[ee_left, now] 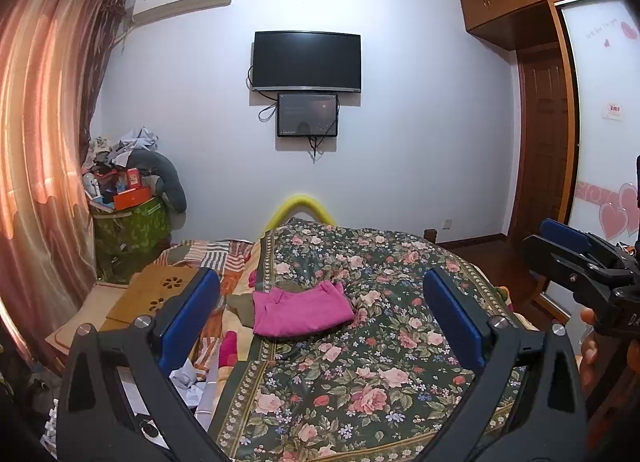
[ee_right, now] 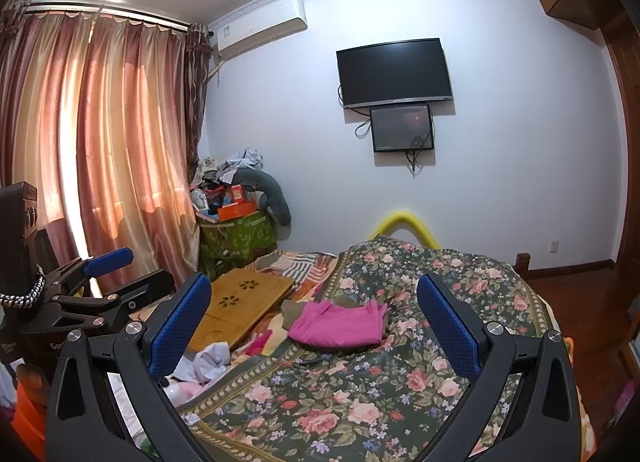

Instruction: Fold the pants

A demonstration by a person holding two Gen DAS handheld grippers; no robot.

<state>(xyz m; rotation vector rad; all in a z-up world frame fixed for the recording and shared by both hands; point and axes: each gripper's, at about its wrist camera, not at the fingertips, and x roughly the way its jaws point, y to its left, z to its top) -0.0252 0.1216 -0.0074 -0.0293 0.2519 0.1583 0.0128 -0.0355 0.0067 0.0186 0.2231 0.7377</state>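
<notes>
Pink pants (ee_left: pixel 300 308) lie folded into a compact rectangle on the floral bedspread (ee_left: pixel 380 362), partly over an olive-brown garment (ee_left: pixel 240 304). They also show in the right wrist view (ee_right: pixel 338 324). My left gripper (ee_left: pixel 320 314) is open and empty, held above the bed short of the pants. My right gripper (ee_right: pixel 314 318) is open and empty too, held beside the left one; it shows at the right edge of the left wrist view (ee_left: pixel 568 250). Neither gripper touches the pants.
A wooden lap tray (ee_right: pixel 244 302) lies on the bed left of the pants. Crumpled white cloth (ee_right: pixel 208 362) lies near the bed's left side. A cluttered green box (ee_right: pixel 240 234) stands by the curtain (ee_right: pixel 112 142). A TV (ee_left: pixel 306 60) hangs on the far wall.
</notes>
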